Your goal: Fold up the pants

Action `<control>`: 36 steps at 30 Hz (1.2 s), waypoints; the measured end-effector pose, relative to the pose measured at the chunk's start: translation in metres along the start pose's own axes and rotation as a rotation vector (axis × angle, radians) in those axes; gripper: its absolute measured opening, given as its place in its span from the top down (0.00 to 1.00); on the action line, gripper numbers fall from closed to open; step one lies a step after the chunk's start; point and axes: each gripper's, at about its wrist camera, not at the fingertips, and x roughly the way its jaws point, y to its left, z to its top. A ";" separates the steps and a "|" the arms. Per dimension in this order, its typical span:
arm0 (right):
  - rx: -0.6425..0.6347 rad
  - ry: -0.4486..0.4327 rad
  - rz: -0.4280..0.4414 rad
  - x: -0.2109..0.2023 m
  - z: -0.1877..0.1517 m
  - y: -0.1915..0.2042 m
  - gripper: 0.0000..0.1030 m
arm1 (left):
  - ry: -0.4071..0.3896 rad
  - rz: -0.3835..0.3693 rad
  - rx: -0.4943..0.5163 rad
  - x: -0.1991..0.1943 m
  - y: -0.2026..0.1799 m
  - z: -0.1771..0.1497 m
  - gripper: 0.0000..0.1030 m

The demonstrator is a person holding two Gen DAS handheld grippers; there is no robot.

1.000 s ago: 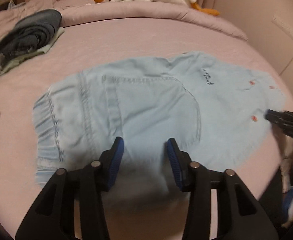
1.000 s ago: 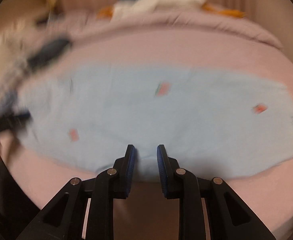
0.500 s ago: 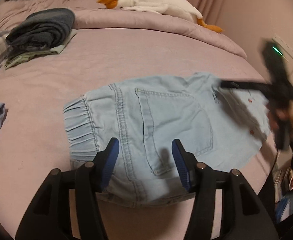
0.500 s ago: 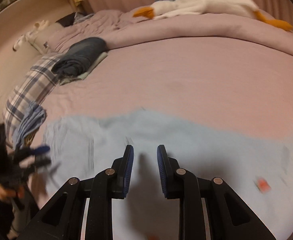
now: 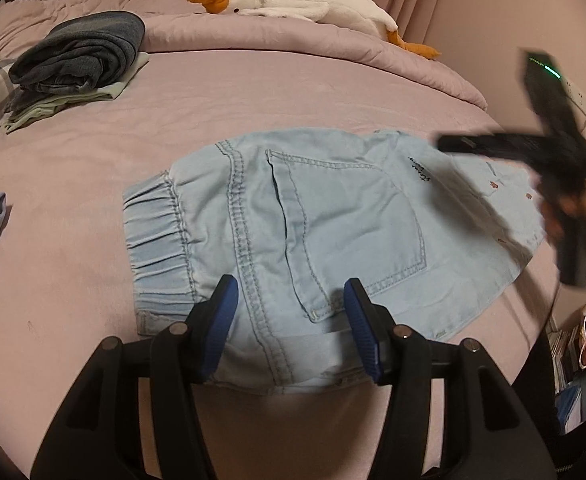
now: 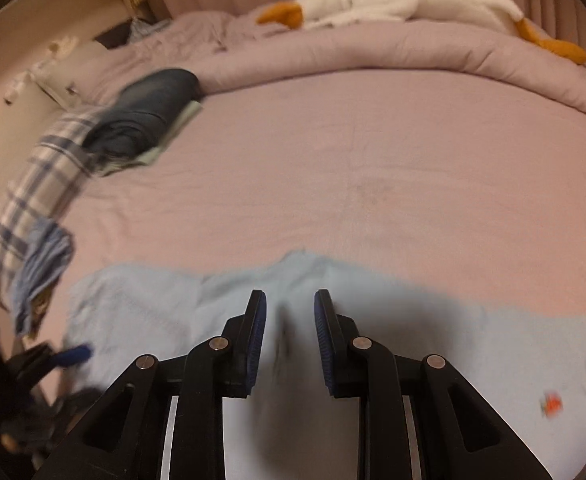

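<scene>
**A:** Two black hand-held grippers with blue pads are in play. Where are the pale blue denim pants [image 5: 317,236]?

**B:** Centre of the left wrist view, lying flat on the mauve bed sheet [image 5: 221,104]. The gathered elastic waistband [image 5: 155,236] is at the left end, a stitched back pocket [image 5: 349,232] faces up in the middle, and the fabric runs off toward the right edge of the frame.

**A:** And the left gripper [image 5: 291,320]?

**B:** Bottom centre of that view. Its jaws have just been opening and now stand apart over the near edge of the pants; the denim shows between the pads, but they are not pressing on it.

**A:** The right gripper [image 6: 289,342]?

**B:** Bottom centre of its own view, jaws held narrowly apart with a clear gap and nothing pinched; blurred blue fabric lies beneath. In the left wrist view it appears blurred at the right edge, in a hand [image 5: 569,208], above the far end of the pants.

**A:** Anything else on the bed?

**B:** A folded dark blue garment [image 5: 81,56] on a pale green one at upper left, a checked blue-and-white cloth [image 6: 33,196] at the left edge, and a white plush goose with an orange beak [image 5: 293,4] on the rolled mauve duvet [image 5: 277,40] along the top.
</scene>
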 end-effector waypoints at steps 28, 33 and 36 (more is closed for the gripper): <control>0.998 -0.462 -0.093 -0.195 -0.223 -0.282 0.64 | 0.103 -0.211 -0.002 0.024 -0.113 0.021 0.29; 1.114 -0.521 -0.091 -0.205 -0.245 -0.322 0.64 | 0.154 -0.329 -0.036 0.048 -0.147 0.033 0.29; 1.130 -0.539 -0.058 -0.197 -0.238 -0.333 0.64 | 0.183 -0.376 -0.055 0.061 -0.165 0.041 0.29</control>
